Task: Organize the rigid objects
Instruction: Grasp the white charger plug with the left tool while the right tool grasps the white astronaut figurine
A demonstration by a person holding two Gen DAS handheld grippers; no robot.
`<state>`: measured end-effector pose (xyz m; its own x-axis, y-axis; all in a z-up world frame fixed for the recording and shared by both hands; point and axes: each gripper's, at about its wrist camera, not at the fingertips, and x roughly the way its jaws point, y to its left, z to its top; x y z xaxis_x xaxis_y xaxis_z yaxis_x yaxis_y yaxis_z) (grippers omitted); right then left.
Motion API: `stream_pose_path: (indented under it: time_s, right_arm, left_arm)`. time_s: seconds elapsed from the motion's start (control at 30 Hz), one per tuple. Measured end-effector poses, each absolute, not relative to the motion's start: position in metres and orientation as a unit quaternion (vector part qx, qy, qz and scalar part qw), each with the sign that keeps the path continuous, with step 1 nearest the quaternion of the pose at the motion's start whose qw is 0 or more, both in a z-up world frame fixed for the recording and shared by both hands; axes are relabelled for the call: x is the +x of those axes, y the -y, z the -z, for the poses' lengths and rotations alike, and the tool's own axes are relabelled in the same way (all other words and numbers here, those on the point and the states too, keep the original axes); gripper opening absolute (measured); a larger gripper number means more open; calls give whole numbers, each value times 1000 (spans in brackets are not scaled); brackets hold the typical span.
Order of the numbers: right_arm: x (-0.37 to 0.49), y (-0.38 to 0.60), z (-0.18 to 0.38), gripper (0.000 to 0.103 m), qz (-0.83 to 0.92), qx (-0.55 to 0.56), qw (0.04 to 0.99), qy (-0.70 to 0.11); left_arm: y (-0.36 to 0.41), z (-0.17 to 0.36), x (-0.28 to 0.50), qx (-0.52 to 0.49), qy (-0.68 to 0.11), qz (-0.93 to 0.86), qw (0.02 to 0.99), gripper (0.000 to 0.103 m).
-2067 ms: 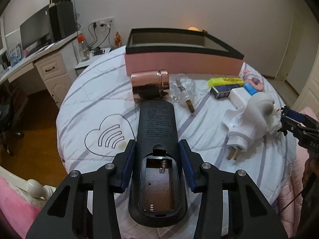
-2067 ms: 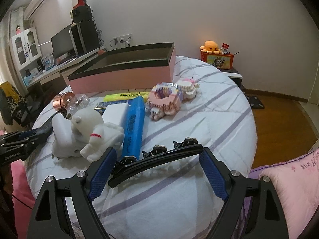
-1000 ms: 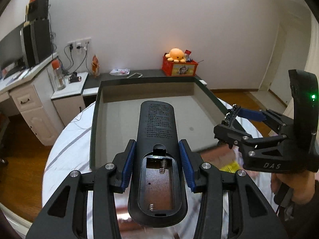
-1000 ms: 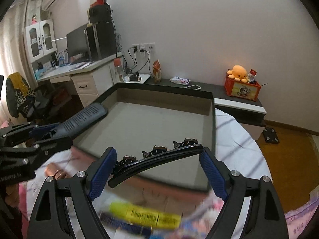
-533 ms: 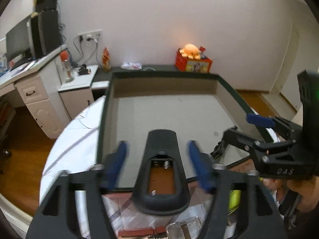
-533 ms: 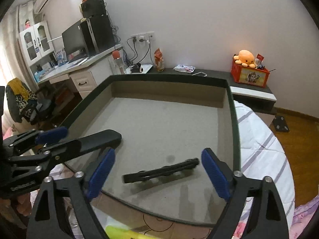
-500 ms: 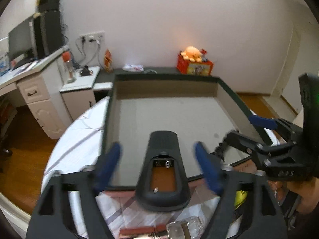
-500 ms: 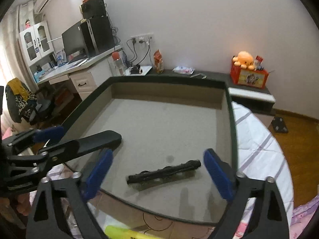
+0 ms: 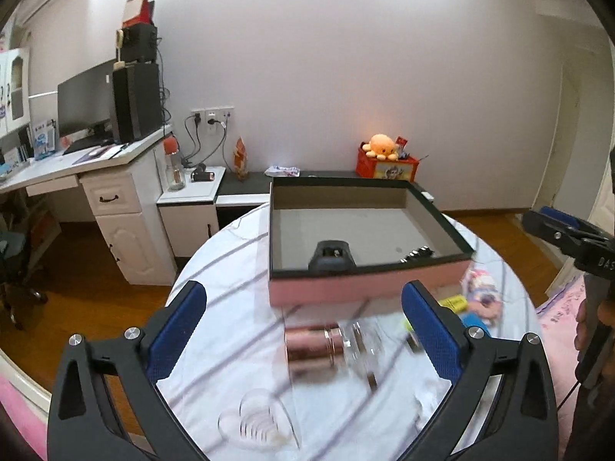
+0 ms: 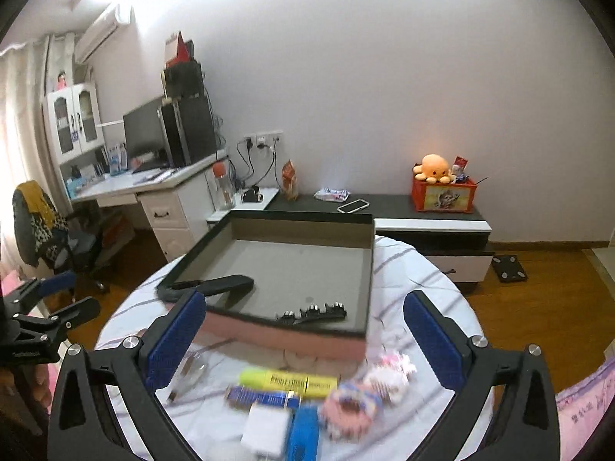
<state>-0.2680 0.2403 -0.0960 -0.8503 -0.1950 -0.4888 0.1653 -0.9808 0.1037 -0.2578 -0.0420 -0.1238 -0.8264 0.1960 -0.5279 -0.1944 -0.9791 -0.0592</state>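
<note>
Both claws, left (image 9: 303, 328) and right (image 10: 303, 340), are spread wide and hold nothing. The remote (image 10: 215, 285) and clip (image 10: 313, 313) lie in the box (image 10: 284, 336).

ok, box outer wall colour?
Pink, with a black rim, on the box; right wrist view shows it best.

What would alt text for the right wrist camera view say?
An open gripper hangs empty over a round table, facing a shallow pink box that holds a black remote and a black clip. A yellow highlighter and small toys lie in front.
</note>
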Motion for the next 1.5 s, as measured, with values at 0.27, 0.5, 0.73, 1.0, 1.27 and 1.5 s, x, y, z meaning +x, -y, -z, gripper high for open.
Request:
stream_pose_path:
  time_s: [0.27, 0.5, 0.73, 1.0, 1.27, 1.5]
  right_arm:
    - [-194, -248, 90, 103, 968, 239, 62, 34]
    - [-165, -248, 101, 103, 966, 251, 48, 33]
    - [-157, -247, 122, 103, 959, 277, 44, 27]
    - [-164, -252, 152, 103, 948, 312, 48, 35]
    - [-171, -261, 176, 103, 938, 340, 46, 45]
    - [-179, -261, 190, 103, 931, 359, 51, 50]
  left_arm:
    - [43, 117, -196, -265, 5, -957, 121, 103]
    - [30, 115, -168, -257, -20, -959, 121, 103]
    - [4, 130, -162, -273, -56, -951, 133, 103]
    - [-25, 162, -170, -312, -75, -935, 150, 103]
    - [-54, 193, -180, -352, -106, -915, 166, 103]
    - [-71, 218, -195, -374, -113, -904, 172, 103]
